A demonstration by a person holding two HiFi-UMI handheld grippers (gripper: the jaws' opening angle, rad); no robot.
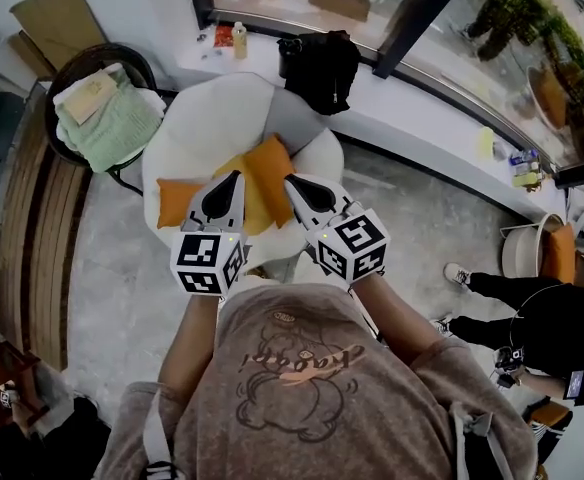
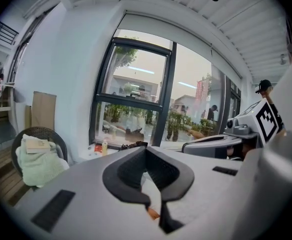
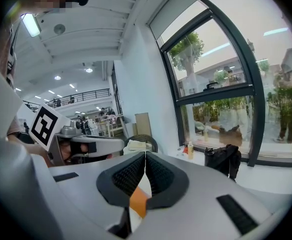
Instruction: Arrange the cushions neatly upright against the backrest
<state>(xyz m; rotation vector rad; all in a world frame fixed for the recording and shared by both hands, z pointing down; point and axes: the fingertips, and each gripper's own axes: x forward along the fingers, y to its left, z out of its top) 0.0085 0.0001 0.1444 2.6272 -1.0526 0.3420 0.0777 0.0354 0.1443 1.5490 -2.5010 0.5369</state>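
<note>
A: Cushions [image 1: 262, 183], where are they now?

B: On the seat of the white chair [image 1: 317, 153], and not stood up yet. The middle cushion [image 1: 270, 163] is orange and lies tilted. Its long side runs from near-left to far-right. The left cushion [image 1: 177, 203] is orange too and lies flat by the seat's left edge. A yellow cushion [image 1: 256, 210] peeks out between them.

A: And the grippers?

B: Both hang over the seat's near edge, side by side, pointing away toward the backrest [image 1: 222, 98]. The left gripper [image 1: 236, 176] has its jaws pressed together with nothing in them. The right gripper [image 1: 290, 180] is the same, closed up and empty.

A: Which one is nearer?

B: The middle cushion sits just past both tips and lower down, so either one can reach it. The left cushion is off to the left, so the left gripper is nearer to that one.

A: How are the arms?

B: Both reach out in front of the person, close together. I think the jaws must open before they can grab anything.
</note>
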